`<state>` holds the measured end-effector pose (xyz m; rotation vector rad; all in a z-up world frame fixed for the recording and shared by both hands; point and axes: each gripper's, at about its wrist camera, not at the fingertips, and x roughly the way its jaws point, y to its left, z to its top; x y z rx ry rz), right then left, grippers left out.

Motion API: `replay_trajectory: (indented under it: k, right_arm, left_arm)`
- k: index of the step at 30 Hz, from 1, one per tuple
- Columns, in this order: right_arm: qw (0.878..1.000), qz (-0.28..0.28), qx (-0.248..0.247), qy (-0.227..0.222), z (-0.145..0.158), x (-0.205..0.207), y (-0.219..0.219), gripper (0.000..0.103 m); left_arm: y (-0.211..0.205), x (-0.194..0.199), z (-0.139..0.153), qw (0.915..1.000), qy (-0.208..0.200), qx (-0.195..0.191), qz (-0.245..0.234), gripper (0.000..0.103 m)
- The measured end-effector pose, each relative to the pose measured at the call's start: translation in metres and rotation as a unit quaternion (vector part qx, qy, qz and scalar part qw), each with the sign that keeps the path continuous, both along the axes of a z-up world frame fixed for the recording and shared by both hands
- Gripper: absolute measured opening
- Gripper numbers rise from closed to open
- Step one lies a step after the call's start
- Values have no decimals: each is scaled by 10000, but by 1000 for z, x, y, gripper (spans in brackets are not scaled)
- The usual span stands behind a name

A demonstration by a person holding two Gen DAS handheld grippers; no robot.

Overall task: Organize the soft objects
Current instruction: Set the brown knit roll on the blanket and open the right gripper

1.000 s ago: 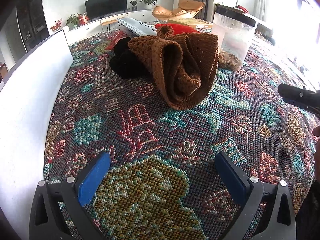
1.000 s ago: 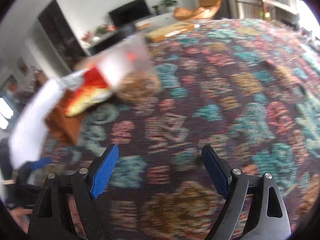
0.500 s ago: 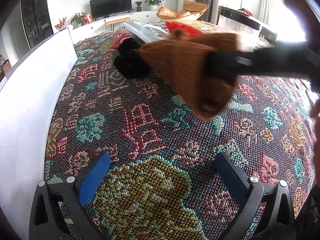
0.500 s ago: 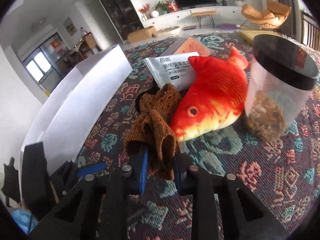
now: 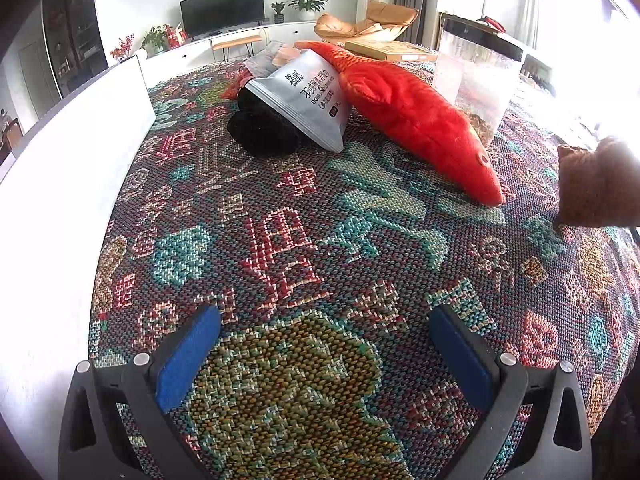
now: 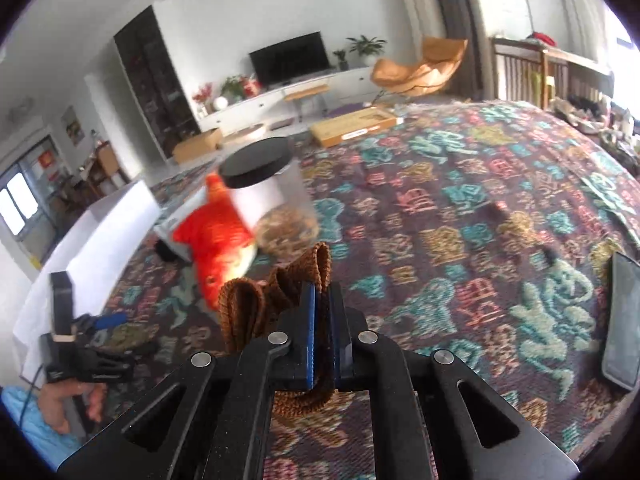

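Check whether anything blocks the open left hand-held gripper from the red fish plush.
Nothing visible does. Only bare patterned tablecloth lies between the left hand-held gripper and the red fish plush. The silver pouch sits beside the plush, not in front.

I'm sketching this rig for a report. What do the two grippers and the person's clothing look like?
Both grippers are matte black plastic with angular, cut-out finger frames, silver screw heads at the pivots and blue ribbed pads. In the right wrist view, the left hand shows a light blue sleeve.
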<state>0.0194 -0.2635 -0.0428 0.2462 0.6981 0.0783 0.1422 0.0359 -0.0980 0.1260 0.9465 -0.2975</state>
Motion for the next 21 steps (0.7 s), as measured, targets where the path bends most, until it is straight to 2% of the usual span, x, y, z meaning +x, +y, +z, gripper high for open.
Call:
replay_trajectory:
  k: [3,5,7,9,10,12,15,18,21]
  right_arm:
    - [9912,-1233,335,338,-23,5,-49,27]
    - [9797,-1813,755,404,-36,-5,-74,62]
    - [9708,-2121,1098,207,-37,-23,-87,69]
    - [9695,-2198,1088,-31,-27,-34,-90,73]
    - [9704,-2168,1058,-104,-24,-36,-89,76]
    - [9753,-1881,1155,-24,-23,-33,-83,76]
    - [9860,-1028,1266,361,-25,-24,-60,76]
    - [9945,-224,628,802,-26,-16,-22,76]
    - [9871,204,-201,1572,-44,6,6,76]
  left_arm:
    - [-3,-1,2,10000,-3,2,3,103]
    - [-4,-1,2,10000,-3,3,1,103]
    - [-2,0,1,10000,0,-3,-1,103]
    - [-1,1,2,10000,1,-8,-1,103]
    - [0,1,1,10000,1,-6,0,103]
    - [-1,1,2,10000,1,-5,1,103]
    - [-2,0,2,10000,0,-8,1,103]
    - [-1,0,1,10000,-1,-10,2,103]
    - [-2,0,2,10000,0,-12,2,103]
